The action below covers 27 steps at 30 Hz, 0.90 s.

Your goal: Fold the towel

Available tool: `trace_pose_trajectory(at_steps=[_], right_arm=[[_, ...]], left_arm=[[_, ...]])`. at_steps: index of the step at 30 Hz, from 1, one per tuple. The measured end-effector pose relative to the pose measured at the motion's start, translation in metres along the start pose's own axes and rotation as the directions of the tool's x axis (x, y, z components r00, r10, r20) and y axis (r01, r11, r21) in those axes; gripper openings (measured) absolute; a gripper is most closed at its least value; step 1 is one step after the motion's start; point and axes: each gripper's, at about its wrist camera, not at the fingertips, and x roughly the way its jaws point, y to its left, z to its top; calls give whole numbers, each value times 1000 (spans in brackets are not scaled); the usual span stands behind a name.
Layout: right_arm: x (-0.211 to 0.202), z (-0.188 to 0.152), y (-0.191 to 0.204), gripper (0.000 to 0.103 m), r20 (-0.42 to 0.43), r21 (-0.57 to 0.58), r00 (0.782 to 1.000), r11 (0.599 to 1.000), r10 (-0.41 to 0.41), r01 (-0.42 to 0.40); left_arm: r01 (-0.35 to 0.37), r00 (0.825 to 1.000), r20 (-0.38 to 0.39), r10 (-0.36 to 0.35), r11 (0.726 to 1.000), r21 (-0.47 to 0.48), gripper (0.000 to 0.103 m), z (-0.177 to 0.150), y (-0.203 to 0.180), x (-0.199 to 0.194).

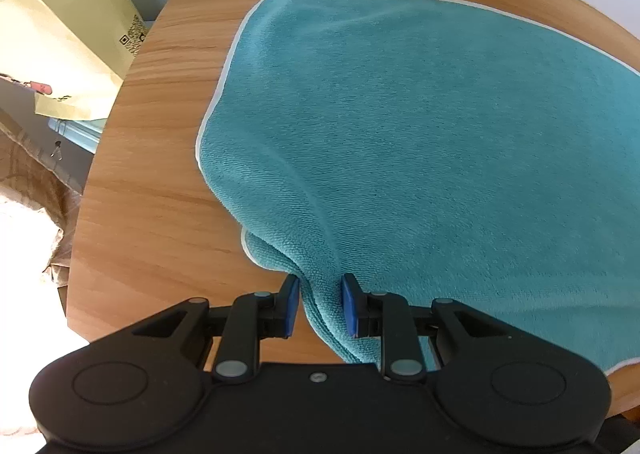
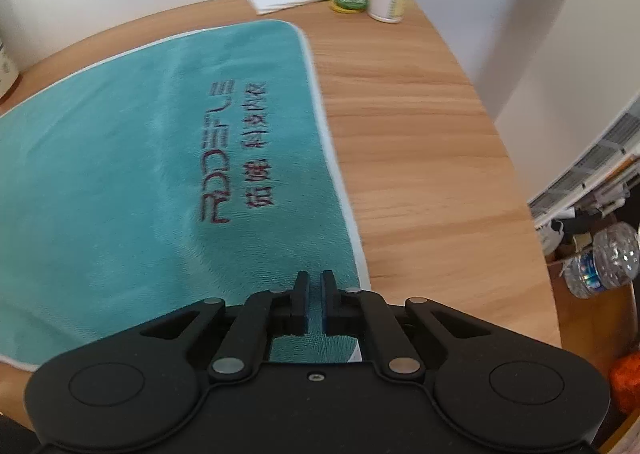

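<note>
In the left wrist view, the teal towel [image 1: 420, 125] lies spread on the wooden surface [image 1: 160, 193], its near corner bunched into a soft ridge rising between the blue pads of the left gripper [image 1: 320, 304], which stand part-open around it, not yet pinching. It looks light, limp and plush; corners by the white hem suit gripping. In the right wrist view, the right gripper [image 2: 314, 302] is narrowed to a slit over the towel's near corner; whether cloth is pinched, I cannot tell.

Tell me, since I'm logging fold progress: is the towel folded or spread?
Mostly spread: the towel lies flat on the table, only its near corner bunched between the left hand-held gripper fingers.
</note>
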Motion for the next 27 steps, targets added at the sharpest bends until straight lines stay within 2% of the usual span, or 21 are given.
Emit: trace_pose_trajectory(at_steps=[4,8,12,14,16,18,20,25,27], right_arm=[[-1,0,-5,6,-15,-4,999,999,-52,52],[-5,5,-5,8,-23,-20,997,997,-70,70],[-15,17,5,11,44,-30,999,999,14,-13],[-8,21,8,11,35,-44,999,999,32,-30],[5,22,10,11,-3,-63,1000,998,-3,3],[5,23,9,12,7,-71,999,997,-31,31],[-3,27,14,17,38,-89,998,995,-48,52],[-27,44,62,17,107,-212,993,977,43,-20],[-36,52,103,17,105,-296,983,948,150,-113]], left_arm=[[-6,1000,-4,6,1000,-8,23,1,1,0],[-10,1000,-6,10,1000,-18,23,1,1,0],[-15,1000,1,15,1000,-16,23,-1,-1,-2],[-12,1000,3,12,1000,-26,23,-1,0,-2],[8,1000,9,-7,998,-58,23,-3,4,-5],[25,1000,15,-24,997,-73,24,-3,8,-6],[45,999,34,-42,994,-94,32,-7,15,-11],[43,997,65,-33,985,-165,39,-24,40,-22],[55,997,73,-40,972,-227,40,-37,56,-27]])
